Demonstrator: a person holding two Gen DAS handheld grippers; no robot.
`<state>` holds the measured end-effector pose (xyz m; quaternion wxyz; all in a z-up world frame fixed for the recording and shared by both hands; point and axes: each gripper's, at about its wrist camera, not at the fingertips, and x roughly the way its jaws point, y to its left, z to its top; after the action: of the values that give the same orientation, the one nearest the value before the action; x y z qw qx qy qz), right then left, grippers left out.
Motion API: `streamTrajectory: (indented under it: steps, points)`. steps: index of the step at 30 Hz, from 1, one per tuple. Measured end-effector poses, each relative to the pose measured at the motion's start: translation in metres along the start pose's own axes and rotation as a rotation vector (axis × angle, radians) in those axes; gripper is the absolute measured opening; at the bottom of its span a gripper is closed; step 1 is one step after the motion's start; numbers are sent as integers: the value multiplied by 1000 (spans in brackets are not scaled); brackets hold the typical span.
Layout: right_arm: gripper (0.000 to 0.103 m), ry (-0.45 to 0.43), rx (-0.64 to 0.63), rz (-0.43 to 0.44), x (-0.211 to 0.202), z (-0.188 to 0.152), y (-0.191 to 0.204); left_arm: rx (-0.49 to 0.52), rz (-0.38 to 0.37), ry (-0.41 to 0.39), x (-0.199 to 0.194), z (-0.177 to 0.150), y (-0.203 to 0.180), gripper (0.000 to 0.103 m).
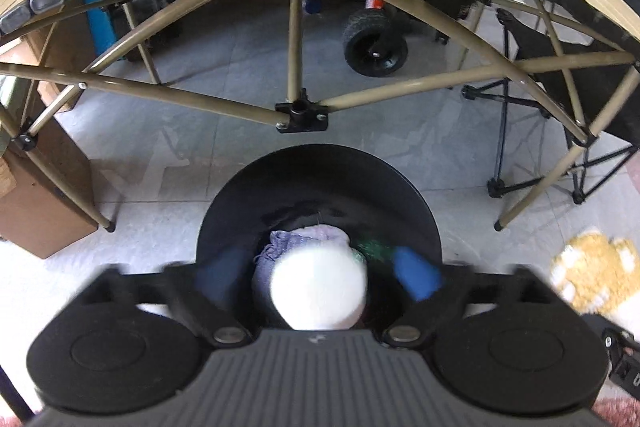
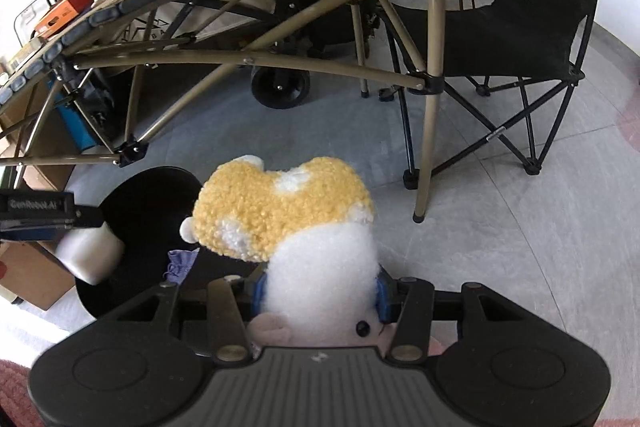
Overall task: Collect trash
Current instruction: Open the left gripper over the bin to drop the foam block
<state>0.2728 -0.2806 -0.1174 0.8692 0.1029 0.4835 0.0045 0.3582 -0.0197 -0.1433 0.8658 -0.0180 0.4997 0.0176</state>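
The left gripper (image 1: 318,277) hangs straight over the black bin (image 1: 320,187), its blue fingers (image 1: 416,277) spread wide. Between them is a white foam block (image 1: 320,293), blurred. I cannot tell whether the pads touch it; in the right wrist view it sits below the left gripper (image 2: 52,227), over the bin's (image 2: 152,187) near-left rim. In my judgement it is loose and dropping. Under it in the bin lie a purple cloth (image 1: 280,247) and something green (image 1: 372,247).

The right gripper (image 2: 320,297) is closed on a plush toy (image 2: 288,211), pads pressing its white body. The toy's long axis runs forward along the fingers, the yellow end farthest out. The bin lies ahead and to the left of it, so the toy must travel leftward before release. The left hand is nearer the bin.
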Motion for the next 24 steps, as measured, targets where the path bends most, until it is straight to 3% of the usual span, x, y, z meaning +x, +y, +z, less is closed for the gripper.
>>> streamTrajectory:
  steps: [9, 24]
  points:
    - [48, -3, -69, 21, -1, 8, 25, -16, 8, -9, -7, 1, 14, 103]
    - [48, 40, -318, 85, 28, 51, 159, -118, 76, -39, -34, -7, 84, 103]
